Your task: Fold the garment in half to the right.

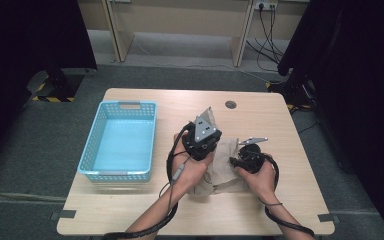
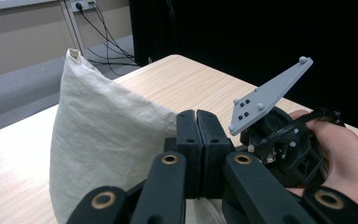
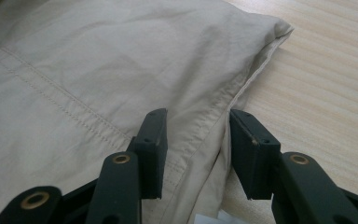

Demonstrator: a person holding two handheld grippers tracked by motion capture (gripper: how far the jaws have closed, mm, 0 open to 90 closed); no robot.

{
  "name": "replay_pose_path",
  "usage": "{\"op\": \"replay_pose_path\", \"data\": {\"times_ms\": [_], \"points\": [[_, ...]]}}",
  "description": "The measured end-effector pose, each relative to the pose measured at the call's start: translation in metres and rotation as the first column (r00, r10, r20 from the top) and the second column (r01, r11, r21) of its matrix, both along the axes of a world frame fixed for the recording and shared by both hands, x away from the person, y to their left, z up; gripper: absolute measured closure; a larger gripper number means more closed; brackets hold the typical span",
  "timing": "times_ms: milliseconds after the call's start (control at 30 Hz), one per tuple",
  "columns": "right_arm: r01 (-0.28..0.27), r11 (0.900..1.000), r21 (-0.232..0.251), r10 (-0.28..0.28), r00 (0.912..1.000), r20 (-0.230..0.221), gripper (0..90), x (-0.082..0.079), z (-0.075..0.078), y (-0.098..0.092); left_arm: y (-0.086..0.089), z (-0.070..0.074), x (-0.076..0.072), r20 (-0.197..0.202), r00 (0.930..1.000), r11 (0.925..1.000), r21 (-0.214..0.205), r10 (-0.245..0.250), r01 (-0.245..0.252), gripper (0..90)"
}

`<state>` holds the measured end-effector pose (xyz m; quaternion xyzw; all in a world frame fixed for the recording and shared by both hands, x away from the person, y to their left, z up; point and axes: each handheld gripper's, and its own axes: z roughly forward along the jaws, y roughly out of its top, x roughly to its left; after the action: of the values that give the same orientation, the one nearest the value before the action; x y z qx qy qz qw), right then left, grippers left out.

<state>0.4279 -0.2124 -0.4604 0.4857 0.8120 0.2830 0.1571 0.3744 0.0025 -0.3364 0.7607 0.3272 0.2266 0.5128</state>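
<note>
Beige cloth [image 1: 226,167], a stitched and creased piece of fabric, lies on the wooden worktop [image 1: 280,125] toward its near edge, right of the middle, with one part pulled up into a standing peak. At that peak the left gripper [image 2: 197,122] has its black jaws pressed together, apparently pinching the cloth, though the pinch itself is hidden. To its right the right gripper [image 3: 196,151] holds its jaws spread astride a seamed edge of the cloth near a corner, and a light blue basket [image 1: 100,131] sits empty by the worktop's left edge.
</note>
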Motion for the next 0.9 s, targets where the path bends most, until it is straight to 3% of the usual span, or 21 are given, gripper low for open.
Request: {"op": "replay_pose_path", "data": {"times_ms": [900], "points": [[-0.022, 0.9997, 0.009, 0.022, 0.9998, -0.003, 59.2, -0.005, 0.000, 0.014, -0.016, -0.008, 0.004, -0.015, 0.9995, 0.9995, 0.010, -0.029, 0.029, 88.7]]}}
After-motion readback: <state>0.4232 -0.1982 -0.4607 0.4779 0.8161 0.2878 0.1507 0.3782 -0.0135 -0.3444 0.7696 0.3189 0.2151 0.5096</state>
